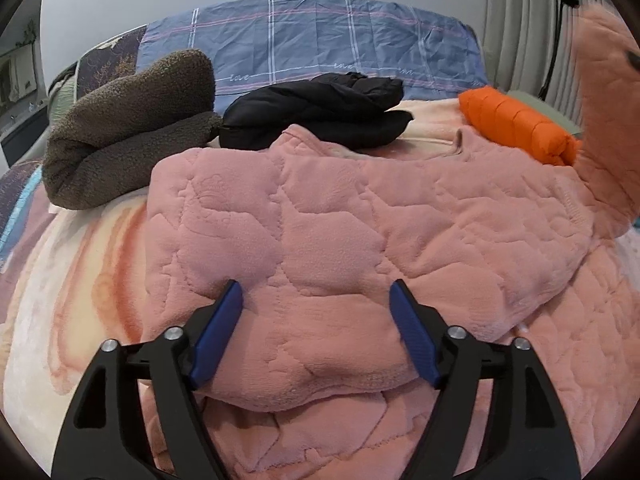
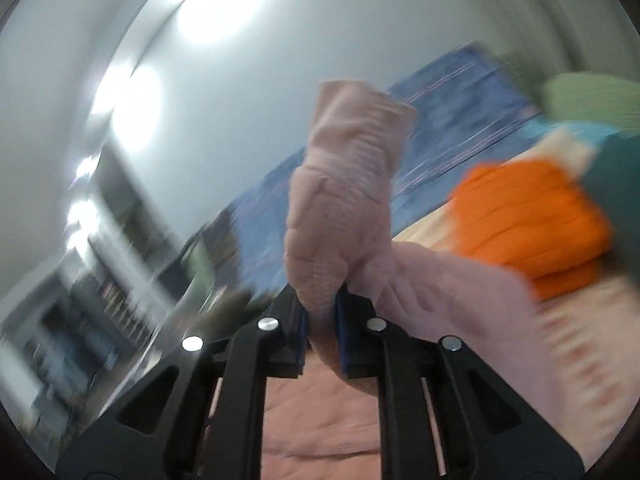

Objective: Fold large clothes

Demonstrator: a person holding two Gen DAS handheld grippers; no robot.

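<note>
The pink garment (image 1: 360,216) is spread crosswise beyond the spread, empty left gripper (image 1: 316,292), its far-right sleeve (image 2: 344,200) being clamped, raised, in the right gripper (image 2: 322,308).

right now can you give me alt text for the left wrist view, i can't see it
An open left gripper hovers over a pink quilted fleece garment spread on a bed, with nothing held between its blue pads. Behind the garment lie a brown fleece bundle, a folded black jacket and a rolled orange jacket, with a blue plaid pillow at the wall.
</note>
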